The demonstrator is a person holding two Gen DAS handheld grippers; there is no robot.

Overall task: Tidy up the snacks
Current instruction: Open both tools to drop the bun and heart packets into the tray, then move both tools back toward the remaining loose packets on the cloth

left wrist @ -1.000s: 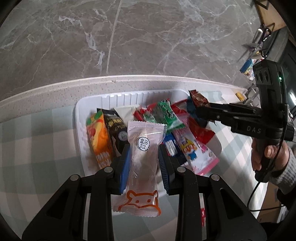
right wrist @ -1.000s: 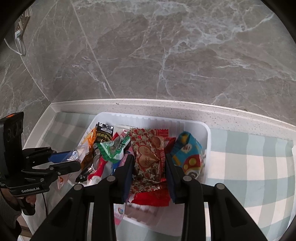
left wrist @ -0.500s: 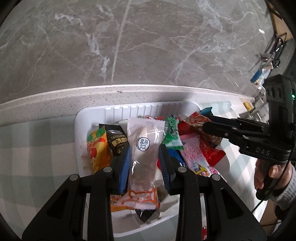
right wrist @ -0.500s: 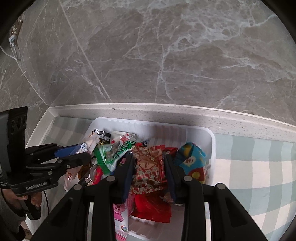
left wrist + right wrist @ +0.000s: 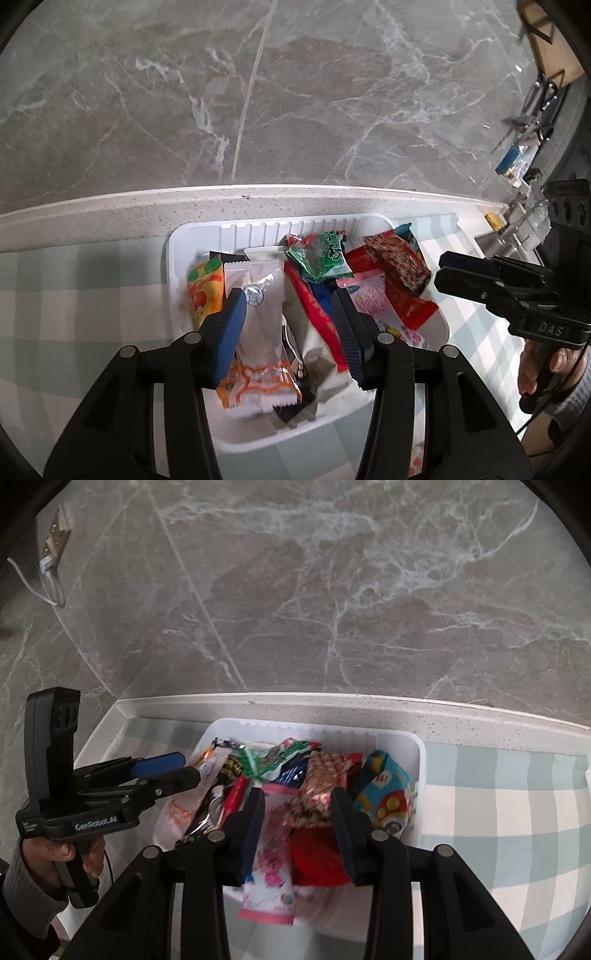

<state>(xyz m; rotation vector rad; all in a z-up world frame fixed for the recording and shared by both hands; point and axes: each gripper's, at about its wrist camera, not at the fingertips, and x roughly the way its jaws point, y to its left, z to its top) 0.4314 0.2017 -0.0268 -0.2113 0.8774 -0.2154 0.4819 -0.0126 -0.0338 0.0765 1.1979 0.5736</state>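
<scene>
grey marble wall (image 5: 295, 92) closes off ahead; checked cloth (image 5: 74, 288) lies free to my left. one white tray (image 5: 192, 236) holds roughly ten snack packets. left tongs (image 5: 288, 317) have just been opening, clear packet (image 5: 262, 302) loose between them. right tongs (image 5: 297, 812) have also just been opening, seemingly off the brown packet (image 5: 317, 794).

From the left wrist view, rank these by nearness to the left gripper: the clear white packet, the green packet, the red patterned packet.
1. Clear white packet: between the fingers of the left gripper, against the left one.
2. Green packet: just beyond the fingertips, mid-tray.
3. Red patterned packet: farthest, toward the tray's right side.
</scene>
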